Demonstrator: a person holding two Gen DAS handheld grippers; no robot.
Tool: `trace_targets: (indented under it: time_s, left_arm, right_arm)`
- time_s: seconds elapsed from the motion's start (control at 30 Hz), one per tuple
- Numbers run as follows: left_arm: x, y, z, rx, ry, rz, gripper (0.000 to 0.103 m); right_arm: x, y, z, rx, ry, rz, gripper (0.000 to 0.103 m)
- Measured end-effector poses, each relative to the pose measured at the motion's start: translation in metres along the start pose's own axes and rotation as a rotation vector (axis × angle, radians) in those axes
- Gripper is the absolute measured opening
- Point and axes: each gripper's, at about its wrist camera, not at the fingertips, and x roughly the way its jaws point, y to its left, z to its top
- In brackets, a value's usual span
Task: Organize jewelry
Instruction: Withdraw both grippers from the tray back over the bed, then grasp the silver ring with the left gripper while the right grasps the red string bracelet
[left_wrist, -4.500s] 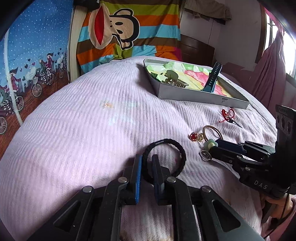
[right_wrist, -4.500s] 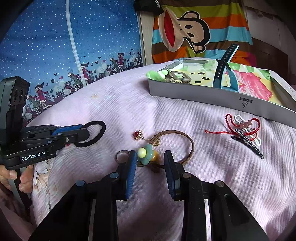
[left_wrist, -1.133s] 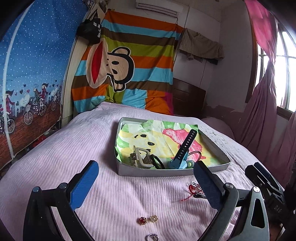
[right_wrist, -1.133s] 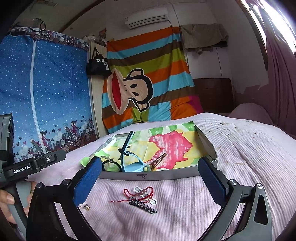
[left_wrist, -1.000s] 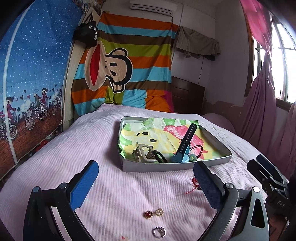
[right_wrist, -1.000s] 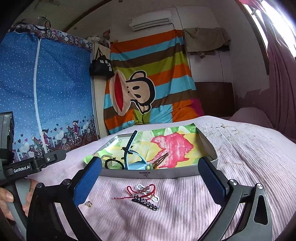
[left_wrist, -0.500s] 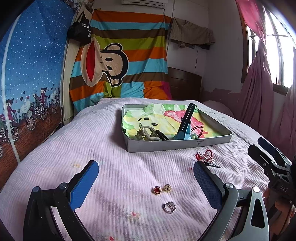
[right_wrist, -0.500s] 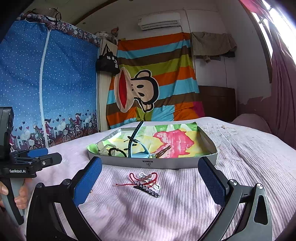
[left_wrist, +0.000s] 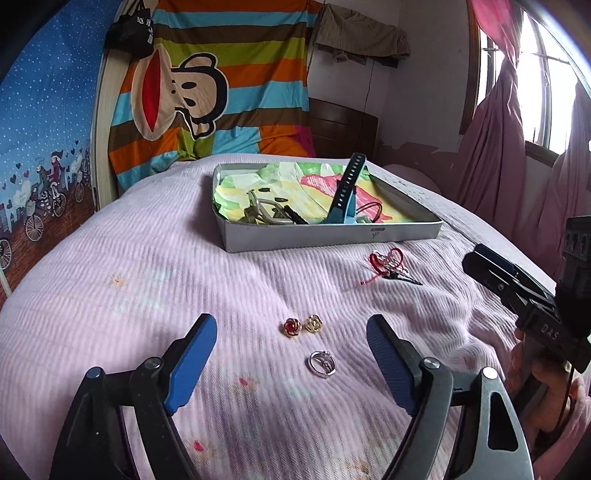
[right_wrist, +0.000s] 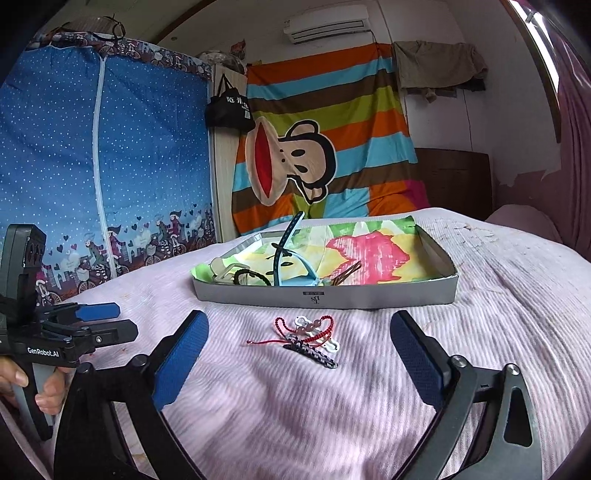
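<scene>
My left gripper (left_wrist: 291, 363) is open and empty, low over the pink bedspread. A red earring (left_wrist: 290, 327), a gold earring (left_wrist: 313, 323) and a silver ring (left_wrist: 322, 364) lie between its fingers. My right gripper (right_wrist: 300, 356) is open and empty. A red bead bracelet (right_wrist: 306, 328) and a black hair clip (right_wrist: 311, 353) lie between its fingers; both also show in the left wrist view (left_wrist: 388, 260). The grey tray (left_wrist: 332, 236) behind holds a blue watch band (left_wrist: 345, 192), a hair tie (right_wrist: 251, 275) and a hair claw (left_wrist: 264, 210).
The bed ends at a blue wardrobe cover (right_wrist: 103, 166) on the left and a striped monkey blanket (left_wrist: 207, 96) at the head. Pink curtains (left_wrist: 517, 155) hang on the right. The tray also shows in the right wrist view (right_wrist: 325, 295).
Both grippers dropped the hair tie and bangle in the tray, opened wide, and have now come down and forward toward the loose pieces on the bedspread.
</scene>
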Motion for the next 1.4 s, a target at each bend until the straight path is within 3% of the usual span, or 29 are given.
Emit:
trace_targets:
  time_s: [0.23, 0.63, 0.7, 0.93, 1.0, 1.07, 1.4]
  left_arm:
    - [0.011, -0.014, -0.010, 0.072, 0.085, -0.058, 0.054]
    - [0.035, -0.021, -0.012, 0.106, 0.207, -0.016, 0.020]
    - [0.040, -0.025, -0.013, 0.120, 0.219, 0.000, 0.020]
    - [0.040, -0.025, -0.013, 0.118, 0.216, -0.001, 0.020]
    - [0.039, -0.024, -0.013, 0.116, 0.215, -0.002, 0.020]
    - [0.040, -0.024, -0.013, 0.116, 0.214, -0.002, 0.020]
    - [0.038, -0.021, -0.012, 0.095, 0.199, -0.015, 0.020]
  right_arm:
    - [0.016, -0.003, -0.008, 0.017, 0.061, 0.032, 0.073]
    - [0.049, -0.005, -0.017, 0.029, 0.200, 0.030, 0.053]
    - [0.061, -0.009, -0.018, 0.051, 0.237, 0.030, 0.047]
    - [0.094, -0.024, -0.022, 0.132, 0.322, 0.049, 0.046]
    - [0.099, -0.021, -0.024, 0.122, 0.339, 0.056, 0.032]
    - [0.101, -0.017, -0.026, 0.102, 0.345, 0.062, 0.025]
    - [0.100, -0.007, -0.028, 0.057, 0.369, 0.101, 0.009]
